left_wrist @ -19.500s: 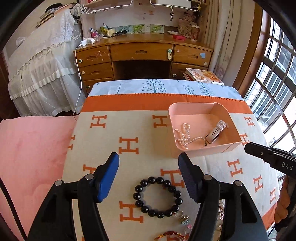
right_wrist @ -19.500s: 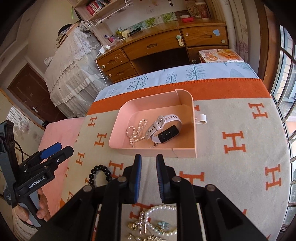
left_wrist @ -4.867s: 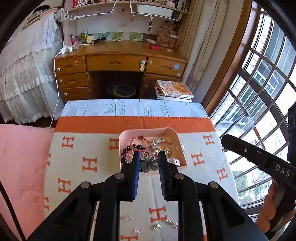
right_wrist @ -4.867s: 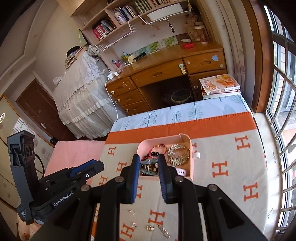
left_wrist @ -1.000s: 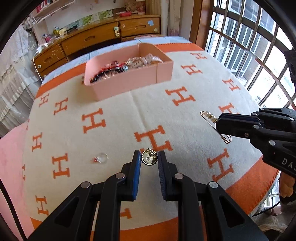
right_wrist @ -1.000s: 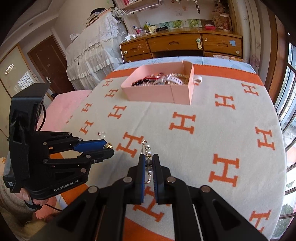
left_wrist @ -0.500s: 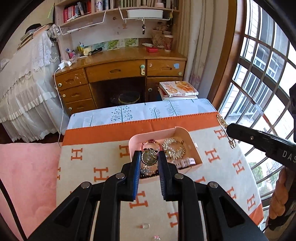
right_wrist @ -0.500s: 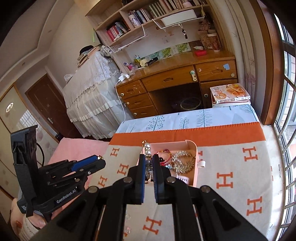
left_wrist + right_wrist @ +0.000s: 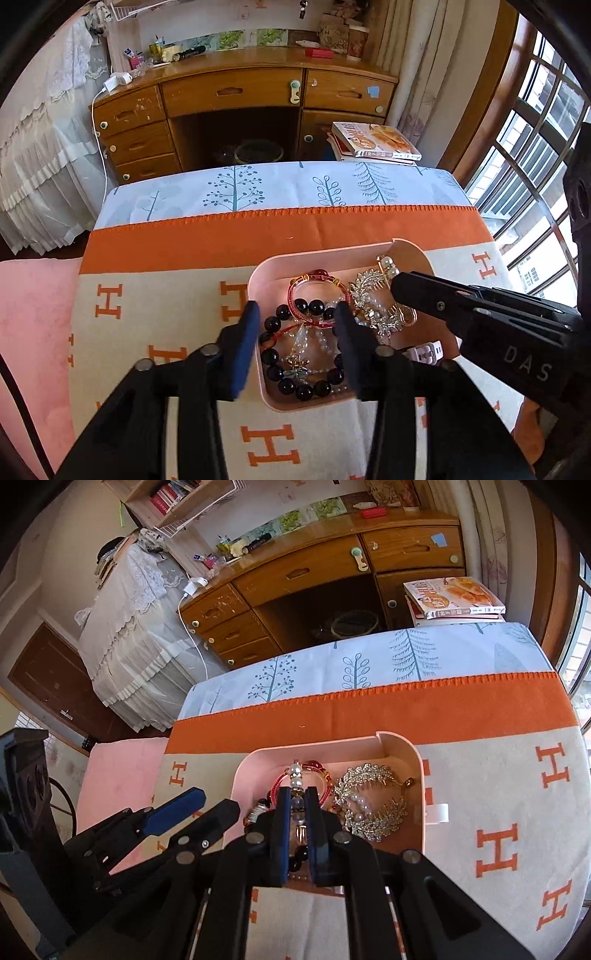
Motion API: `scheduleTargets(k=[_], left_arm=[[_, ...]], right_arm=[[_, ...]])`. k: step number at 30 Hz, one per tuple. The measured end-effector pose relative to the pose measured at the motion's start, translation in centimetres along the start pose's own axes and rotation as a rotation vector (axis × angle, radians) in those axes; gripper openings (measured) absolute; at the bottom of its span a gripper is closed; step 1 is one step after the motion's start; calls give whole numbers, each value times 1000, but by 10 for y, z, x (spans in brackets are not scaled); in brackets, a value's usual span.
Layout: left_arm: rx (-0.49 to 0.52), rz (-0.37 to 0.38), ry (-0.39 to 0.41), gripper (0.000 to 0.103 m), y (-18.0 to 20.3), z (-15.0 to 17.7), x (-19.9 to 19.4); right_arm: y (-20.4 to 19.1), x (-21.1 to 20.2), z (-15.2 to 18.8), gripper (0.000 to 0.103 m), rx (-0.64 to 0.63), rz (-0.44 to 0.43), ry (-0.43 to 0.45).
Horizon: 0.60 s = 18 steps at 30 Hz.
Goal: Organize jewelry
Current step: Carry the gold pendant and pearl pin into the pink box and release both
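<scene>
- The left gripper (image 9: 295,321) points steeply down over the left part of the pink tray (image 9: 258,280), which stands on the orange-and-cream blanket (image 9: 166,295) that covers the table.
- Its jaws have just been opening and now stand well apart, with nothing pinched between the pads; the left finger hangs over the tray's left wall, the right finger over the jewelry inside.
- Below the gap between them lie the black bead bracelet (image 9: 280,373) and the red bracelet (image 9: 314,291), both in the tray.
- The right gripper (image 9: 298,812) also tilts steeply down, over the same tray from its near side.
- Its jaws are all but closed on the pearl pin (image 9: 295,775), which stands up between the pads, its white beads poking out above the fingertips.
- In the left wrist view the right gripper reaches in from the right, its tip over the silver leaf brooch (image 9: 369,291), with the pin's pearls showing at the tip.
- In the right wrist view the left gripper sits low on the left, beside the tray's left edge.
- The brooch with pearls lies in the tray's right part, and a white watch strap (image 9: 424,350) shows at the tray's near right.
- A wooden desk (image 9: 236,92) stands beyond the table.
</scene>
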<state>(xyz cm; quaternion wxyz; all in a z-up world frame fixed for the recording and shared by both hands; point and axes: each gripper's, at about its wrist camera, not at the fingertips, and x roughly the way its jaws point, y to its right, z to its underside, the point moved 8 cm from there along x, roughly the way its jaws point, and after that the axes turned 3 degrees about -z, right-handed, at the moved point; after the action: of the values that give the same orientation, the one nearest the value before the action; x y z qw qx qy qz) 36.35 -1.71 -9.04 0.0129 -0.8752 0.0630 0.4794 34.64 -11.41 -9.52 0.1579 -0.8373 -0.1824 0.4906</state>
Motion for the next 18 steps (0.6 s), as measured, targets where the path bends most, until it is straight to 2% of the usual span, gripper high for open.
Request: scheduleTargets(k=[2,5,13,18], left_arm=[[13,-25,23,64,-3,1,-1],[15,-33,42,68,-11,4,-3],[-7,-39,38,69,-31,27,-20],[-13,-8,36,69,-36,51,-38]], right_arm=[[-1,9,3,9,1,-2,-24],[-3,15,6,12,3,-27,-41],[-18,-2,24,12,-70,-15,-8],[-28,-28,46,12,-98,-29,13]])
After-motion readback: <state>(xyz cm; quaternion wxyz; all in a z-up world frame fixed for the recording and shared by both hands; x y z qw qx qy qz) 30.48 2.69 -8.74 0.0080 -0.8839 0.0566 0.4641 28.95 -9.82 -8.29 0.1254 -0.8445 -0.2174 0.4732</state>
